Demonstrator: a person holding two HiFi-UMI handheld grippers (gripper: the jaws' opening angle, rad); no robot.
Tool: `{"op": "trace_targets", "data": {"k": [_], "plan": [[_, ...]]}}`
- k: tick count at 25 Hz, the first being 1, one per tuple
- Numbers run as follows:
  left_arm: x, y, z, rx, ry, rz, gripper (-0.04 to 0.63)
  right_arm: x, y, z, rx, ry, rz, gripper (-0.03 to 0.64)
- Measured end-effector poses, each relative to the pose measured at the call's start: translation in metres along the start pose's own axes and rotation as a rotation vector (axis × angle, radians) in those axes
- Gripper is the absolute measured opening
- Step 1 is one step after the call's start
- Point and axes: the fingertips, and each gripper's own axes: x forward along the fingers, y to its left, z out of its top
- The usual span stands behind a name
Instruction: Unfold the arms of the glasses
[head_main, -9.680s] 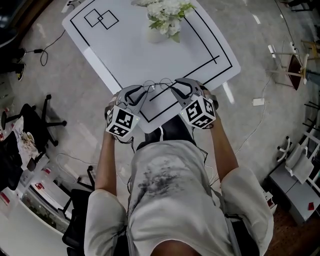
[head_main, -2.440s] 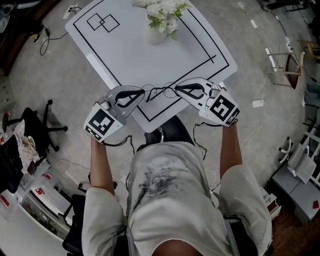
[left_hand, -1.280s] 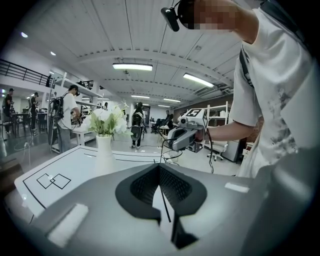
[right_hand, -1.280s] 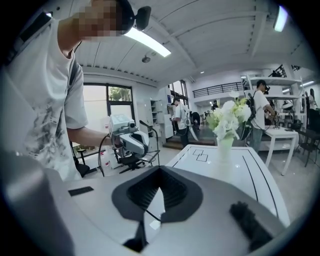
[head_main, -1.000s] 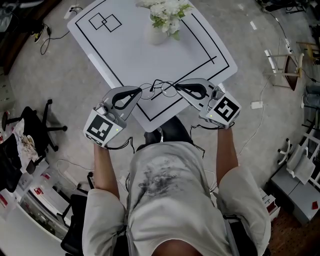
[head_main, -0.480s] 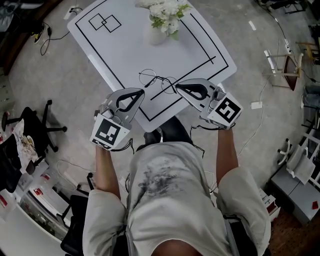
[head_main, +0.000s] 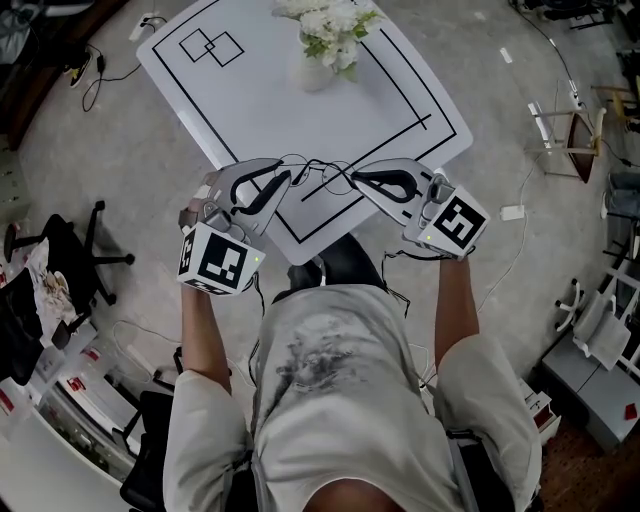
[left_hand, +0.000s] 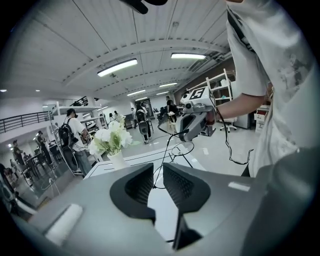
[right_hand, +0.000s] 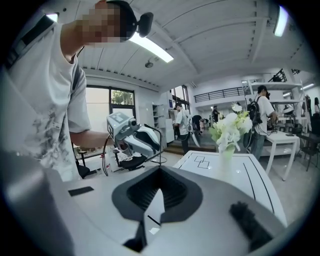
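Bright, even indoor light.
Ceiling strip lights (left_hand: 117, 67) glow at eleven o'clock; fisheye edges bend and darken; shadows soft.

White flowers (head_main: 330, 22) in vase (head_main: 313, 70) on lined table (head_main: 255, 100)

Black-lined white table (head_main: 262, 95); white flowers (head_main: 330, 22)

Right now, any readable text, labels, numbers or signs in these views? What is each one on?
No readable words or numbers anywhere.
Left marker cube, right marker cube: square black-and-white codes, no letters.
Table: black outlines and two overlapping squares, no text.
Shirt print: a blurred graphic, nothing legible.
Red labels on the floor boxes: too small to read.
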Motion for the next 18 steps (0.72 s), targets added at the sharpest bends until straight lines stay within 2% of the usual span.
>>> {"op": "trace_targets", "data": {"k": [8,14,18], "plan": [[0.012,-0.005,0.008,0.089,0.042,-0.066,0.086,-0.002,0.008,0.008,-0.034,0.004,0.035,0.015],[0.015,-0.010,0.008,0.130,0.065,-0.097,0.026,-0.004,0.009,0.011,-0.040,0.000,0.035,0.015],[0.013,-0.016,0.008,0.113,0.060,-0.124,0.009,-0.007,0.005,0.011,-0.039,-0.005,0.020,0.015]]}}
